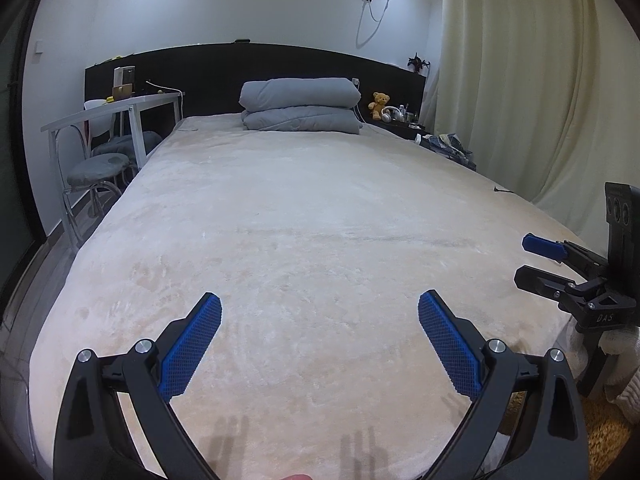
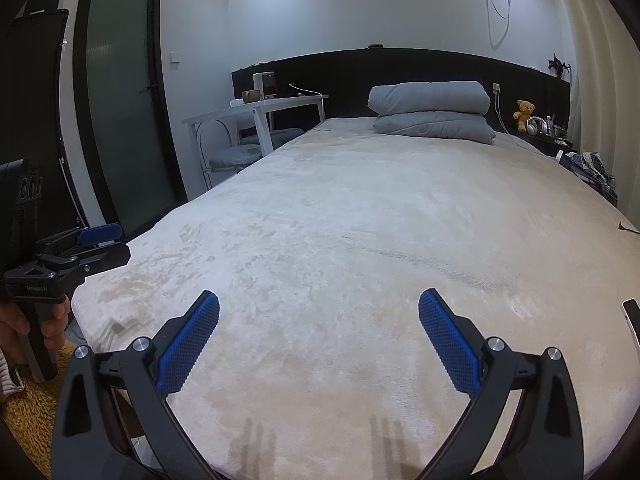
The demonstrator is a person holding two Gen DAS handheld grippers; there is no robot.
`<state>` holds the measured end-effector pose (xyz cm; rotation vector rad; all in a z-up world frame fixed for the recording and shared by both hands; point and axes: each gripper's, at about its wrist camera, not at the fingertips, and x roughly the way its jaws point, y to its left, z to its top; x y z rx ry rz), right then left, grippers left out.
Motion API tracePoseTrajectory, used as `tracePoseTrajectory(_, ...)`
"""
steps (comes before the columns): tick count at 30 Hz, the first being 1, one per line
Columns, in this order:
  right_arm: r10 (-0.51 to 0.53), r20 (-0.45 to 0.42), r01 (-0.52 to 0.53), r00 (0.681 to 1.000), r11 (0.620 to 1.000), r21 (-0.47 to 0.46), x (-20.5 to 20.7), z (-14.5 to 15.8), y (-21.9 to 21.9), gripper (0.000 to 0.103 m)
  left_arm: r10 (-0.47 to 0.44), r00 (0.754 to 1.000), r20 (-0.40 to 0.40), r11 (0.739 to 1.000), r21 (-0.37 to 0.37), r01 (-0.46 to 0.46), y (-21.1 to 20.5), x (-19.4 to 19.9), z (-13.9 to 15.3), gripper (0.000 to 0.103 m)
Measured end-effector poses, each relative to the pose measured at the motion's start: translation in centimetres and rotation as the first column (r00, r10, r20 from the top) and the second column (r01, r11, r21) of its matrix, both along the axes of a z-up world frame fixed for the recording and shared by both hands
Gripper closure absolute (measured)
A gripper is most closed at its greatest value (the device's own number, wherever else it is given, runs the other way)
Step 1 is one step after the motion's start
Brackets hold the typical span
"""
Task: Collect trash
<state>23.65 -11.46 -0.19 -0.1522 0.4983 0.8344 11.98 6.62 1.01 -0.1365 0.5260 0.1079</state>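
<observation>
My left gripper (image 1: 320, 300) is open, its blue pads spread wide above the foot of a bed (image 1: 320, 208) covered by a cream plush blanket. My right gripper (image 2: 319, 298) is open in the same way over the same end of the bed. Each shows in the other's view: the right gripper (image 1: 524, 258) at the bed's right edge, the left gripper (image 2: 120, 242) at the left edge, held by a hand (image 2: 24, 328). Nothing sits between either pair of fingers. A small dark object (image 1: 502, 191) lies near the bed's right edge; what it is cannot be told.
A folded grey duvet (image 1: 300, 106) lies at the headboard. A white desk (image 1: 116, 108) and stools (image 1: 98, 168) stand left of the bed. A teddy bear (image 1: 379, 104), a cloth pile (image 1: 452, 144) and a curtain (image 1: 540, 80) are at the right. A yellow rug (image 2: 28, 412) covers the floor.
</observation>
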Motion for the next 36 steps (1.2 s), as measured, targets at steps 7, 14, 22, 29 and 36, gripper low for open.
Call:
tracePoseTrajectory(7,-0.008,-0.015,0.008,1.0,1.0,-0.004,0.31,-0.19,-0.07,0.004,0.009,1.0,0.001,1.0,-0.004,-0.009,0.16,-0.02,0.01,0.006)
tracePoseTrajectory(14,-0.006,-0.03,0.006,1.0,1.0,-0.003,0.49,-0.47,0.0,0.004,-0.003,1.0,-0.002,1.0,0.001,0.003,-0.01,-0.03,-0.09,0.006)
tracePoseTrajectory(22,0.001,-0.034,-0.001,0.999,1.0,-0.014,0.59,-0.69,0.39,0.004,-0.01,1.0,0.001,1.0,0.012,0.01,-0.21,0.05,-0.16,0.006)
tracePoseTrajectory(29,0.003,-0.048,-0.004,0.999,1.0,-0.019,0.73,-0.93,0.54,0.004,-0.021,1.0,-0.001,1.0,0.016,0.021,-0.46,0.15,-0.25,0.006)
tracePoseTrajectory(36,0.004,-0.049,-0.005,0.999,1.0,-0.018,0.69,-0.99,0.51,0.004,-0.027,1.0,-0.002,0.999,0.027,0.027,-0.7,0.1,-0.34,0.006)
